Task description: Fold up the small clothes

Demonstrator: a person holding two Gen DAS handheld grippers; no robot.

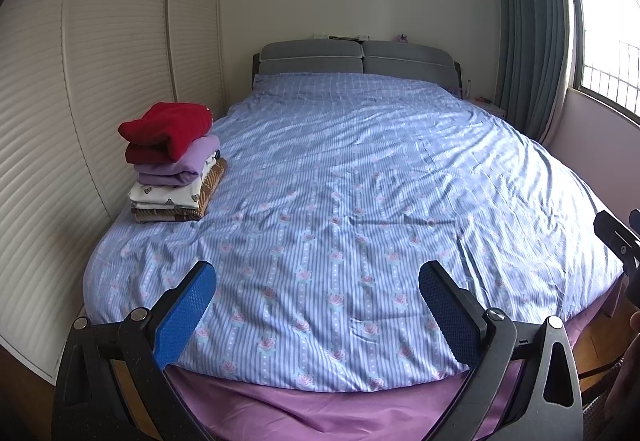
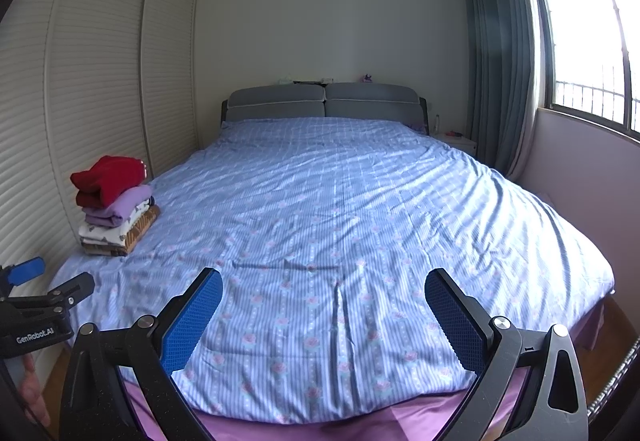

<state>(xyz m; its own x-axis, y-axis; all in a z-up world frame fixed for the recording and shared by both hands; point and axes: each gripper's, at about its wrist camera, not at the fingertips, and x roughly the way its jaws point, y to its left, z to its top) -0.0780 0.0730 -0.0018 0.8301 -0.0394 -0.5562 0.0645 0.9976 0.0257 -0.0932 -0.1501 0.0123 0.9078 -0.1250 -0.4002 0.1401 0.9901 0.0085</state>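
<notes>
A stack of folded small clothes (image 1: 172, 165) (image 2: 116, 207) rests on the bed's left side: a red garment (image 1: 166, 129) on top, then a lilac one (image 1: 180, 165), a white printed one and a brown one at the bottom. My left gripper (image 1: 318, 283) hovers open over the foot of the bed with nothing between its blue pads. My right gripper (image 2: 323, 287) is likewise open and empty above the foot of the bed. In the right wrist view the left gripper (image 2: 48, 281) shows at the left edge. No loose garment lies on the bed.
The bed (image 1: 360, 181) carries a blue striped floral cover over a purple sheet (image 1: 320, 413). Louvred wardrobe doors (image 1: 80, 101) line the left wall close to the bed. A grey headboard (image 1: 356, 57), a teal curtain (image 1: 528, 29) and a window (image 2: 588, 53) lie beyond.
</notes>
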